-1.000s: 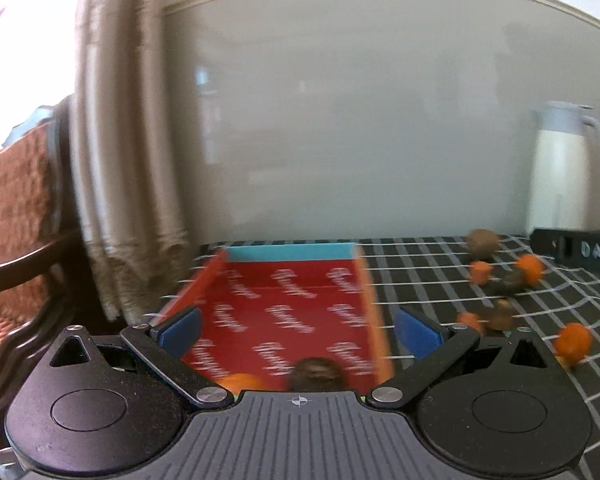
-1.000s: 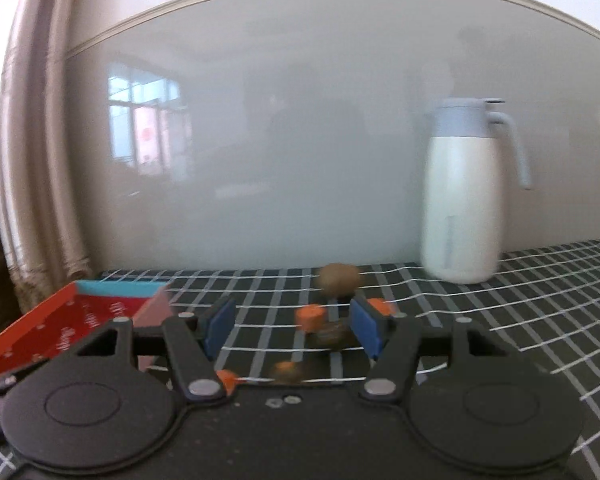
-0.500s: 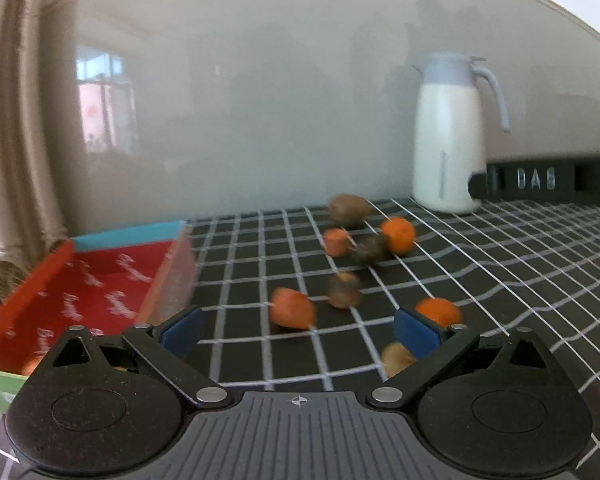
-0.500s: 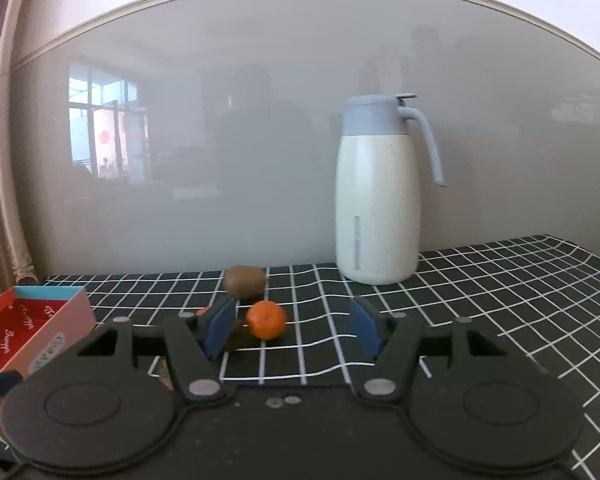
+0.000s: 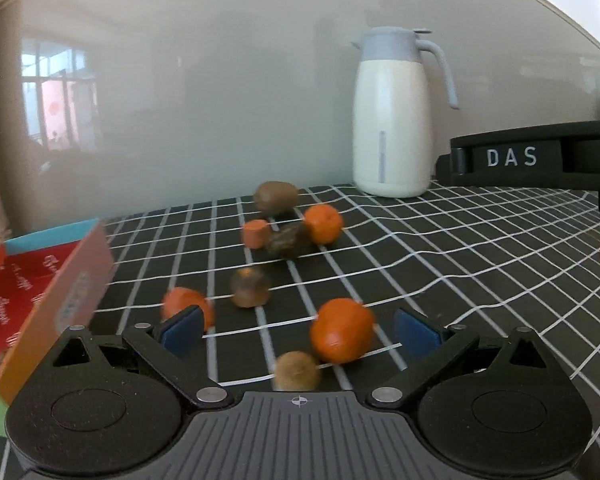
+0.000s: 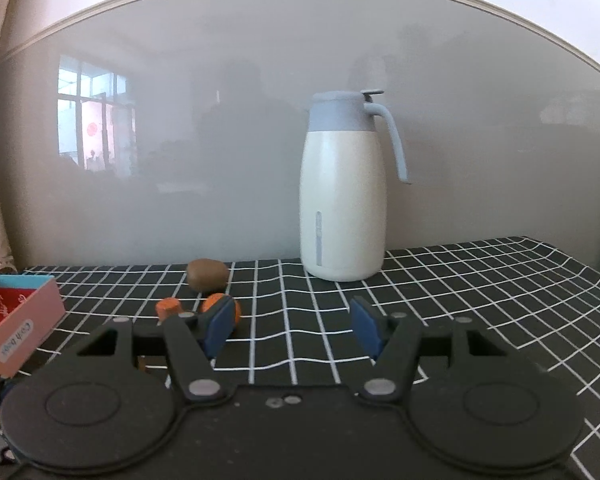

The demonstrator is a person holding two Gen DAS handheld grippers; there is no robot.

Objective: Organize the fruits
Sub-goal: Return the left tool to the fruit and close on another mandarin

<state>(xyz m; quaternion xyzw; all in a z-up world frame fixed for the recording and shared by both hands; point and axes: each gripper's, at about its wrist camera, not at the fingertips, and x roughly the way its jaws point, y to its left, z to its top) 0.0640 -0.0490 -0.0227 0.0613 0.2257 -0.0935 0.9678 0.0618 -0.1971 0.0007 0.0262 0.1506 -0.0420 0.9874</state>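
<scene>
A table (image 5: 480, 264) under a black checked cloth stands against a pale wall panel; a cream jug (image 6: 342, 200) sits upright at the back, clear of the work. A red cardboard box (image 5: 40, 292) lies open at the table's left edge, apparently the place meant for the fruit, within easy reach of the left hand. The fruit lies loose on the cloth between box and jug: oranges, one large (image 5: 342, 336), and brown kiwis, one at the back (image 5: 275, 197), some touching, others apart. The left gripper (image 5: 298, 330) hovers low over the nearest pieces, its jaws spread wide and empty, seemingly lined up on the large orange. The right gripper (image 6: 290, 324) also stands parted, holding nothing, beside the far cluster.
</scene>
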